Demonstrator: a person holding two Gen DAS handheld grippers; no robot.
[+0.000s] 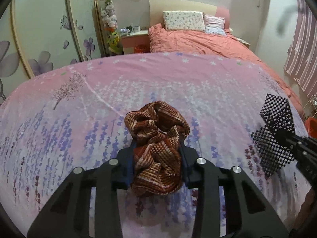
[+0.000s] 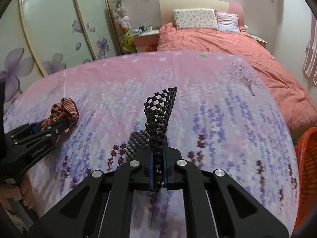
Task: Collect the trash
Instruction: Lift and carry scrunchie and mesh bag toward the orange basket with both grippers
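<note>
A lavender-print bedsheet point(image 1: 178, 83) is seen spread flat across the foreground, with a bed under a coral quilt point(image 1: 198, 39) beyond its far edge. An orange basket point(image 2: 306, 170) is glimpsed off the sheet's right side. On the sheet, near its front middle, a crumpled rust-striped cloth point(image 1: 158, 142) is pinched between the pads of the left gripper point(image 1: 158, 150) — the jaws are pressed against its sides. To the right of that cloth, a strip of black mesh point(image 2: 159, 123) is clamped upright in the right gripper point(image 2: 158, 170), its fingers squeezed nearly together on it — it is held just above the sheet.
</note>
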